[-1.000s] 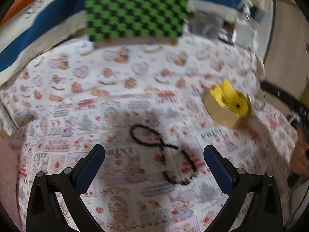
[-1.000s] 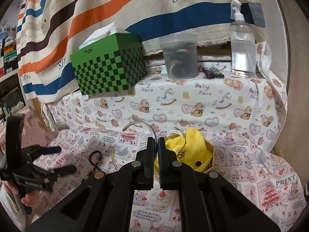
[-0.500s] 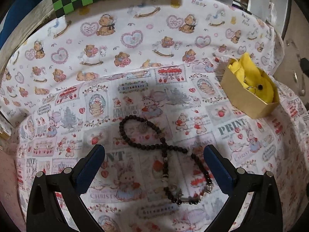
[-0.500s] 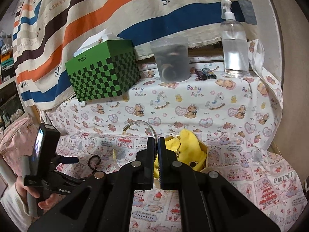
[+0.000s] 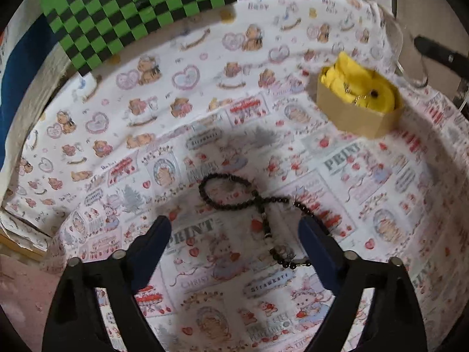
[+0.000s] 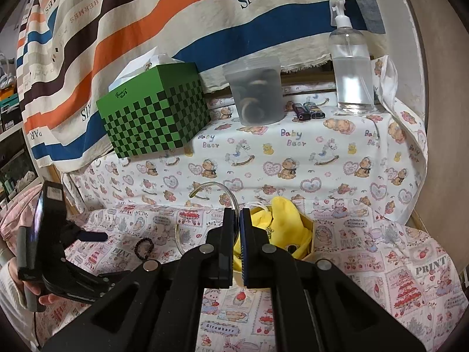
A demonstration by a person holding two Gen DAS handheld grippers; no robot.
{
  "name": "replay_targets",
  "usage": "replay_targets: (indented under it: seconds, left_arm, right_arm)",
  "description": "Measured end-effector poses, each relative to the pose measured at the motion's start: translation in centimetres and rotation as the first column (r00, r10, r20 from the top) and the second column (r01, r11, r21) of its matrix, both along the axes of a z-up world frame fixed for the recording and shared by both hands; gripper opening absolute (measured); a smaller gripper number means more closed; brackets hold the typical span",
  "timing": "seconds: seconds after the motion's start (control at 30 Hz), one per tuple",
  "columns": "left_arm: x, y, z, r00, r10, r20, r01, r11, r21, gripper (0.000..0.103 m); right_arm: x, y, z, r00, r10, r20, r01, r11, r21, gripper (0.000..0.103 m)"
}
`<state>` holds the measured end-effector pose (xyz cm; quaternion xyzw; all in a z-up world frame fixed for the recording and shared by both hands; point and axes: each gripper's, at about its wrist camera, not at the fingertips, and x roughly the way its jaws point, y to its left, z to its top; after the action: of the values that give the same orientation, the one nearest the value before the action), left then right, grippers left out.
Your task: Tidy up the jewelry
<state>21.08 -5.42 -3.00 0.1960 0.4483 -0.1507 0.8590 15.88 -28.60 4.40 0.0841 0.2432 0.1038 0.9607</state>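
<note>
A black beaded necklace (image 5: pixel 252 205) lies in a figure-eight on the printed cloth, between and just ahead of my open left gripper (image 5: pixel 234 231). Part of it shows in the right wrist view (image 6: pixel 144 246). A small cardboard box (image 5: pixel 351 117) lined with yellow cloth (image 5: pixel 357 85) holds small jewelry pieces at the far right. My right gripper (image 6: pixel 237 220) is shut on a clear plastic bangle (image 6: pixel 217 187), held above the cloth left of the box (image 6: pixel 310 234). The bangle also shows at the right edge of the left wrist view (image 5: pixel 410 73).
A green checkered tissue box (image 6: pixel 152 114), a translucent tub (image 6: pixel 255 91), two lighters (image 6: pixel 307 111) and a spray bottle (image 6: pixel 350 58) stand on the raised back ledge. A striped cloth (image 6: pixel 176 14) hangs behind. A wall (image 6: pixel 439 88) is on the right.
My left gripper has pulled back and tilted up a little; the necklace now sits nearer its fingers. My right gripper keeps hold of the bangle and has shifted only slightly.
</note>
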Motion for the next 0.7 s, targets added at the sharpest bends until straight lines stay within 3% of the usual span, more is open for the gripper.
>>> replay_targets:
  seconds: [0.17,0.27,0.33,0.4,0.5,0.57,0.7]
  left_arm:
    - [0.9,-0.6,-1.0,1.000,-0.023,-0.014,0.022,0.998,-0.055,0.085]
    - [2.4,-1.0,-1.8,0.999,0.024,-0.028,-0.026,0.997,-0.076,0.071]
    - [3.3,-0.9,-2.1,0.997,0.037,-0.066,-0.046,0.990,-0.130,0.070]
    - [4.1,-0.5,-2.1,0.994,0.067,-0.091,-0.081,0.983,-0.162,0.058]
    - [4.6,-0.2,-2.1,0.991,0.105,-0.081,-0.115,0.984,-0.138,0.037]
    - [4.7,0.1,-2.0,0.990,0.107,-0.091,-0.120,0.982,-0.147,0.034]
    - [4.4,0.8,-1.7,0.987,0.115,-0.113,-0.132,0.979,-0.156,0.013]
  right_arm:
    - [0.2,-0.2,-0.2,1.000,-0.006,-0.011,0.006,1.000,0.011,0.004]
    - [0.4,-0.5,-0.4,1.000,-0.009,-0.025,0.009,1.000,0.026,0.004]
    - [0.4,-0.6,-0.4,0.999,-0.011,-0.030,0.012,0.999,0.035,0.004]
    - [0.3,-0.7,-0.4,1.000,-0.012,-0.029,0.013,0.999,0.038,0.004]
    - [0.1,-0.6,-0.1,1.000,-0.010,-0.019,0.011,0.999,0.037,0.000]
    - [0.0,-0.5,0.1,1.000,-0.008,-0.012,0.008,0.999,0.034,0.000]
    - [-0.1,-0.4,0.1,1.000,-0.006,-0.010,0.006,1.000,0.030,0.000]
